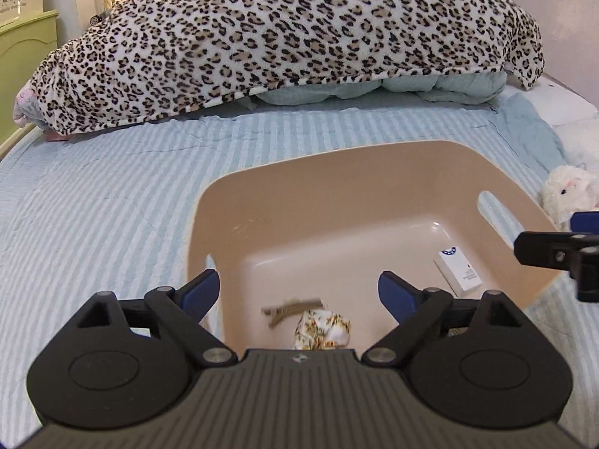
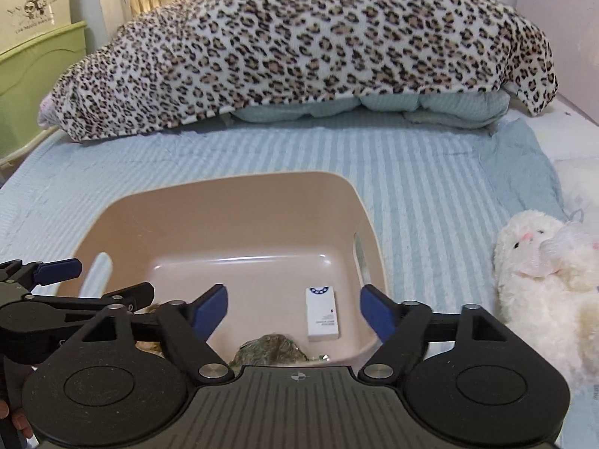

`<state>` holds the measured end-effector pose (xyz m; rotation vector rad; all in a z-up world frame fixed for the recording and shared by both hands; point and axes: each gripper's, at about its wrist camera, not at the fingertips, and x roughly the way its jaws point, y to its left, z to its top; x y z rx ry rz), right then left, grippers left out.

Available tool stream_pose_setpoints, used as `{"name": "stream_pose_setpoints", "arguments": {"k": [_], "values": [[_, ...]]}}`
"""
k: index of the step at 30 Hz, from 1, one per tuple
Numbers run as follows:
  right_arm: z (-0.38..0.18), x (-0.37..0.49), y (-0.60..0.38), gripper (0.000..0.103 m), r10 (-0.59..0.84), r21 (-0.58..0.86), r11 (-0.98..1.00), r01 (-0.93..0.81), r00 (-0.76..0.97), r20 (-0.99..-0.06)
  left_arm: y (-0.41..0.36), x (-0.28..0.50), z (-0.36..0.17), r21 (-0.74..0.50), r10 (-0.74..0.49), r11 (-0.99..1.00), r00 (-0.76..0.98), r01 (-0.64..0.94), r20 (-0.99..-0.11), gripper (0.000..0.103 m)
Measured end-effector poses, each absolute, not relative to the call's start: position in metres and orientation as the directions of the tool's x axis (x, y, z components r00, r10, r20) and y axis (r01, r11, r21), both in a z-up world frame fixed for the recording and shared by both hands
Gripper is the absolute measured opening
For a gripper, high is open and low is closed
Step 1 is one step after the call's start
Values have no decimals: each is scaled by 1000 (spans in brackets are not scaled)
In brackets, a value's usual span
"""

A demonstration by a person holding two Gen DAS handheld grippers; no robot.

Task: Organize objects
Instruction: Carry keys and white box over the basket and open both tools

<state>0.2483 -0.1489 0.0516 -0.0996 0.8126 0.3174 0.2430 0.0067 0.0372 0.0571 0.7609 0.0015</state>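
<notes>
Your left tongs (image 1: 305,293) stand wide apart with nothing between the pads, hanging over the near left part of the tub (image 1: 284,172). Your right tongs (image 2: 294,308) are spread wide too, empty, over the near right part of the same tub.

Inside the tub you have four things. Below the left tongs lie a brown hair clip (image 1: 292,308) and, touching it on the near right, a floral cloth bundle (image 1: 324,329). A white box (image 1: 457,270) lies flat against the right wall. From the right view, a crumpled greenish wrapper (image 2: 271,350) sits at the near edge, just beside the white box; what it is exactly you cannot tell, since the gripper body hides its lower part.

The tub is one beige plastic basin with a handle slot in each side wall; its right slot (image 1: 494,217) shows in the left view. Most of its floor toward the far wall is bare. It rests on a pale blue striped bedspread (image 1: 112,194), which lies open to the left and beyond the tub's far rim.

On the right, a white plush toy (image 2: 543,262) lies near the tub, apart from it. At the far end, one leopard blanket (image 1: 280,30) covers a heap of pale bedding. A green cabinet (image 2: 33,75) stands past the bed's left edge.
</notes>
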Motion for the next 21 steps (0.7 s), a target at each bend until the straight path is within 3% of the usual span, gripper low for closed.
{"name": "stream_pose_setpoints", "arguments": {"k": [4, 13, 21], "values": [[66, 228, -157, 95, 241, 23, 946, -322, 655, -716, 9, 223, 45, 37, 12, 999, 729, 18, -684, 92], [63, 191, -180, 101, 205, 4, 953, -304, 633, -746, 12, 180, 40, 25, 4, 999, 698, 20, -716, 92], [26, 177, -201, 101, 133, -14, 970, -242, 580, -804, 13, 152, 15, 8, -3, 1000, 643, 14, -766, 92]]}}
